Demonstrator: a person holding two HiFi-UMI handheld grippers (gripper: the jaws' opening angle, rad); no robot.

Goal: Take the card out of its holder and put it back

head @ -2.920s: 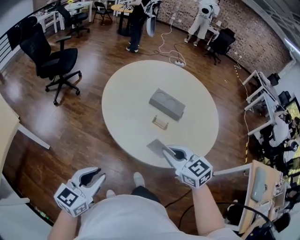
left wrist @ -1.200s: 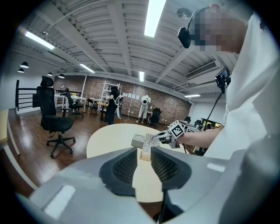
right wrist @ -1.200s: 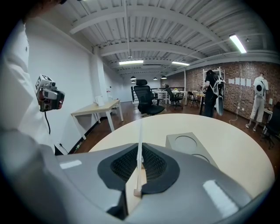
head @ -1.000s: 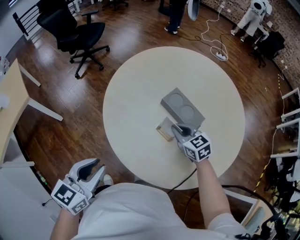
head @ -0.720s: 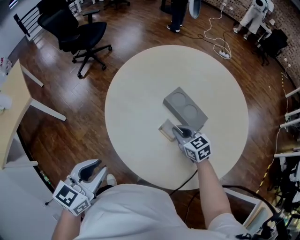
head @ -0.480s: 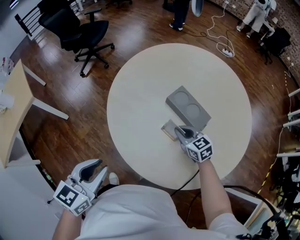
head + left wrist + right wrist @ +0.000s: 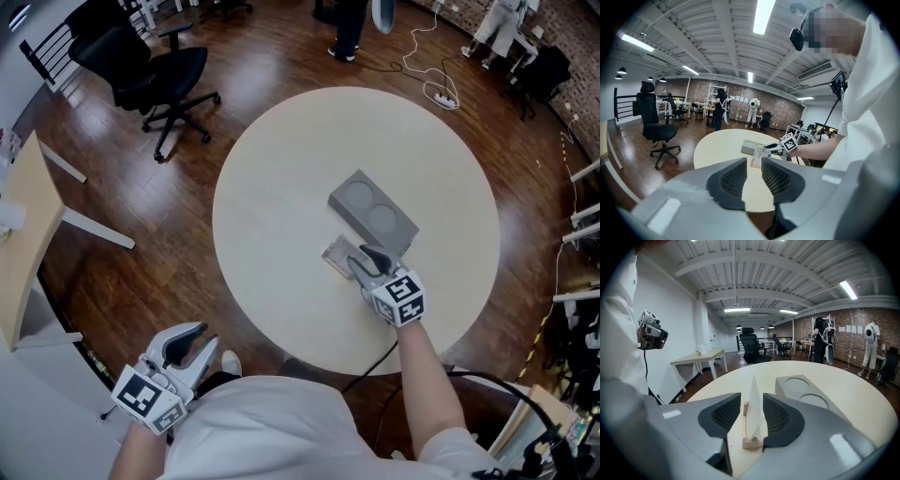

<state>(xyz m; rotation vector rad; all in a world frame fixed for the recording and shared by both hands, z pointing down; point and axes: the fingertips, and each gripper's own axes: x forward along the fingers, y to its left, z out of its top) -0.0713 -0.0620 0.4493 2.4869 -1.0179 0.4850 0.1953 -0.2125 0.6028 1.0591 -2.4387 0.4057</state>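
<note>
Round tabletop (image 7: 281,141) fills frame centre. Grey block (image 7: 373,216) with two round recesses sits just right of centre.

Right tool (image 7: 361,258) at block's lower-left edge: jaws parted, straddling card, nothing gripped yet. Left tool (image 7: 753,172) at lower left, off tabletop: jaws narrowly apart, empty.

Wooden holder (image 7: 752,443) low between right jaws. Card (image 7: 754,404) upright in holder slot.

Judgement: centre jaws on card, close gently, lift straight up. Light holder may tip or drag.
</note>
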